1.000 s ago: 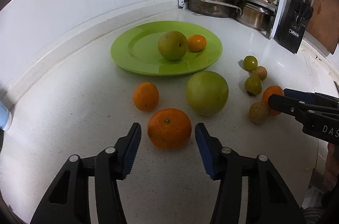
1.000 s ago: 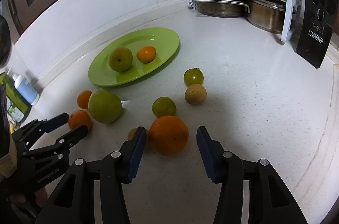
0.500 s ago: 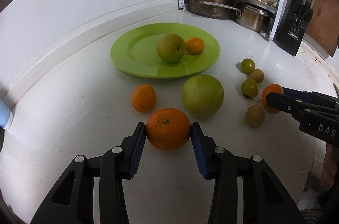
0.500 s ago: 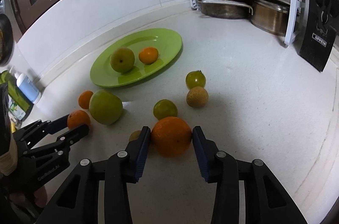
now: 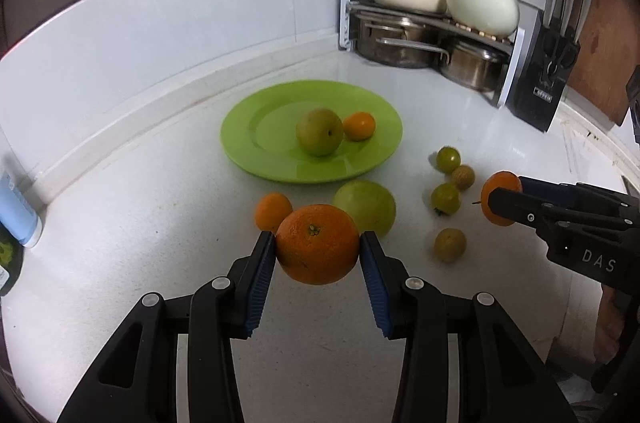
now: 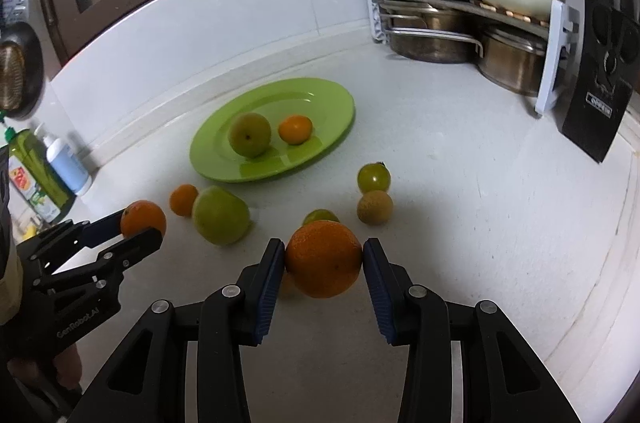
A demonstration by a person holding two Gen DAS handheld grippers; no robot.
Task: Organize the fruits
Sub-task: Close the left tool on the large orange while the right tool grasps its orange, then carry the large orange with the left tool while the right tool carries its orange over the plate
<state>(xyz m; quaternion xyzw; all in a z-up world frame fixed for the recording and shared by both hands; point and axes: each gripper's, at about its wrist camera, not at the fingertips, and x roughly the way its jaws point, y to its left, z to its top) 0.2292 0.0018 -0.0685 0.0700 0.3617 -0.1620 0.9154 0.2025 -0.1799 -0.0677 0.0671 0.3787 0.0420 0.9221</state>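
Gripping 1 orange each, both claws clenched on fruit, pads pressed to both sides.

L claw (image 5: 318,255): clamped on large orange (image 5: 317,243), stem scar facing camera, fruit clear of white desk (image 5: 120,223), shadow beneath. Same claw seen in R view (image 6: 138,229) at lower left, orange (image 6: 143,218) between fingertips.

R claw (image 6: 324,263): clamped on 2nd orange (image 6: 323,258), also off desk. Seen in L view (image 5: 505,197) at right edge, orange (image 5: 500,198) partly hidden by near finger.

Green plate (image 5: 248,143) on desk beyond claws, nearer back wall. On plate: 1 green-yellow round fruit (image 5: 319,131) and 1 small orange (image 5: 359,126), touching or nearly so; cannot tell which.

Loose on desk, between plate and claws:
- 1 small orange (image 5: 272,210), just L of held orange.
- 1 large green fruit (image 5: 366,207), partly behind held orange.
- 2 small green fruits (image 5: 448,159) (image 5: 445,198).
- 2 small brownish fruits (image 5: 463,176) (image 5: 450,244).

Far corner: pot rack (image 5: 420,35) w/ steel pots below, cream pans and cream pot on top; black knife block (image 5: 548,79) to its R. Bottles (image 6: 60,163) at L edge of desk.
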